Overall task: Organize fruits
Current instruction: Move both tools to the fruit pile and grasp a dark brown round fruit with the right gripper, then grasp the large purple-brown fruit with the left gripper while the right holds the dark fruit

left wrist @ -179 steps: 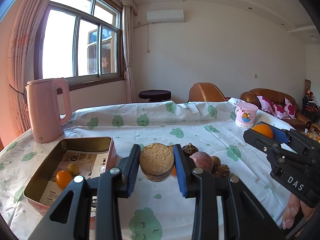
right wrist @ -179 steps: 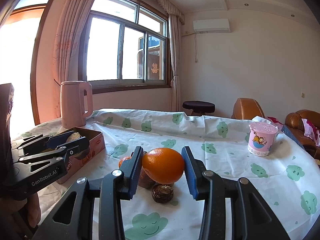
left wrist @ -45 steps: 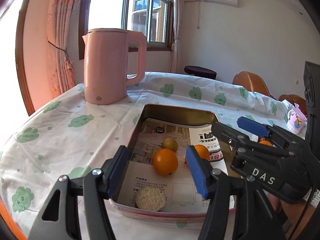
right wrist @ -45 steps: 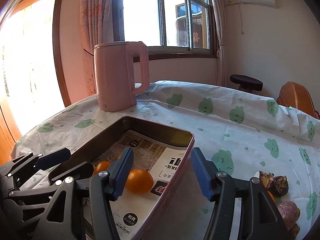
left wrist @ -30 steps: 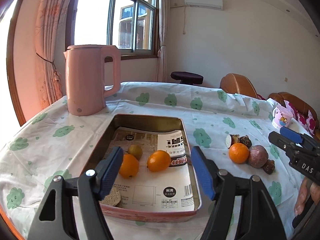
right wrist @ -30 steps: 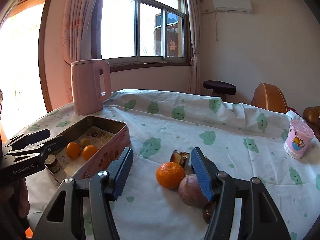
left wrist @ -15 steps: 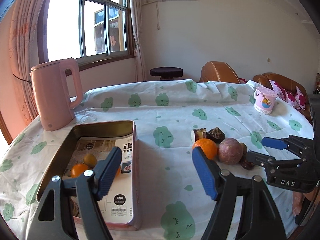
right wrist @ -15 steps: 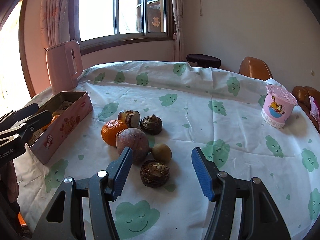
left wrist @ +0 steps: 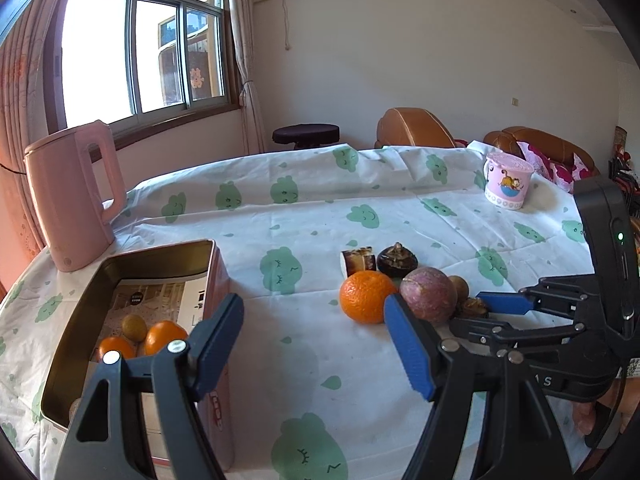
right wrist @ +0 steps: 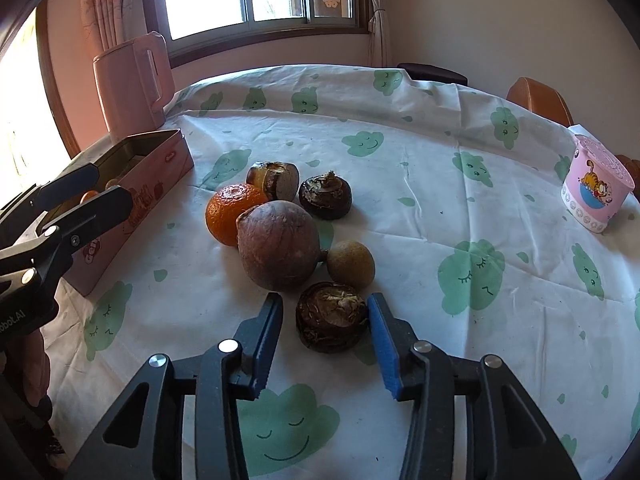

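Loose fruit lies in a cluster on the cloud-print cloth: an orange (right wrist: 234,212), a purple-brown passion fruit (right wrist: 278,246), a small tan fruit (right wrist: 351,265) and dark water chestnuts (right wrist: 325,196). My right gripper (right wrist: 324,310) points down at the nearest dark chestnut (right wrist: 331,317). Its jaws are closing around the chestnut, the right pad at its side and a gap left at the other pad. My left gripper (left wrist: 316,332) hangs open and empty between the pink tin (left wrist: 152,254) and the orange (left wrist: 366,297). Two oranges (left wrist: 164,336) and a small fruit lie in the tin.
A pink kettle (left wrist: 72,196) stands behind the tin at the back left. A pink lidded cup (right wrist: 596,192) sits at the far right of the table. A person's hand (left wrist: 600,412) holds the right gripper. Sofas and a stool stand beyond the table.
My right gripper has dropped towards the fruit cluster and its jaws have narrowed around the near chestnut. My left gripper has swung right, away from the tin and towards the loose fruit.
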Demonstrator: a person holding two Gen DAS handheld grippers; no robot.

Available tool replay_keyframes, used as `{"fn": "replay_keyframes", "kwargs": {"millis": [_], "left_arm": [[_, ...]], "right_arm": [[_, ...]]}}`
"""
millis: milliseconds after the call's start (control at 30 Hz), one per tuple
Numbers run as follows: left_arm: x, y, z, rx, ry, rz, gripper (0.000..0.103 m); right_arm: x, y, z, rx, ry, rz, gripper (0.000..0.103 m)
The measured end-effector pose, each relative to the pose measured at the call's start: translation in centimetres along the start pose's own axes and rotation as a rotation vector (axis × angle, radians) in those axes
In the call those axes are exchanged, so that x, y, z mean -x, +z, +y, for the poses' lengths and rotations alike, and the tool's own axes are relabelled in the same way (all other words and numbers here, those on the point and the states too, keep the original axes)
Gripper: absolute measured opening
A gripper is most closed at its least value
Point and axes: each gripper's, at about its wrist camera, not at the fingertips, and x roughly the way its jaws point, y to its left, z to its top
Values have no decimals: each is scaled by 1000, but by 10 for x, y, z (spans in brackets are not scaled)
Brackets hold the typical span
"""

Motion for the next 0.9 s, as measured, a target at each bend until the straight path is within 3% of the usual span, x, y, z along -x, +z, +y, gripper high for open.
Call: {"fn": "replay_keyframes", "kwargs": {"millis": [167, 433, 600, 767, 900], "left_arm": [[-6, 3, -15, -25, -40, 5, 75], [-21, 11, -50, -80, -108, 31, 75], [-37, 14, -70, -137, -122, 75, 75], [-55, 13, -78, -152, -106, 145, 62], [-58, 12, -87, -186, -89, 149, 61]], "right_arm": [[12, -1, -5, -22, -26, -57, 38], [24, 4, -35, -80, -212, -134, 38], [29, 3, -46, -117, -205, -152, 38], [29, 2, -51, -146, -182, -154, 39], [28, 2, -51, -145, -180, -150, 39]]}}
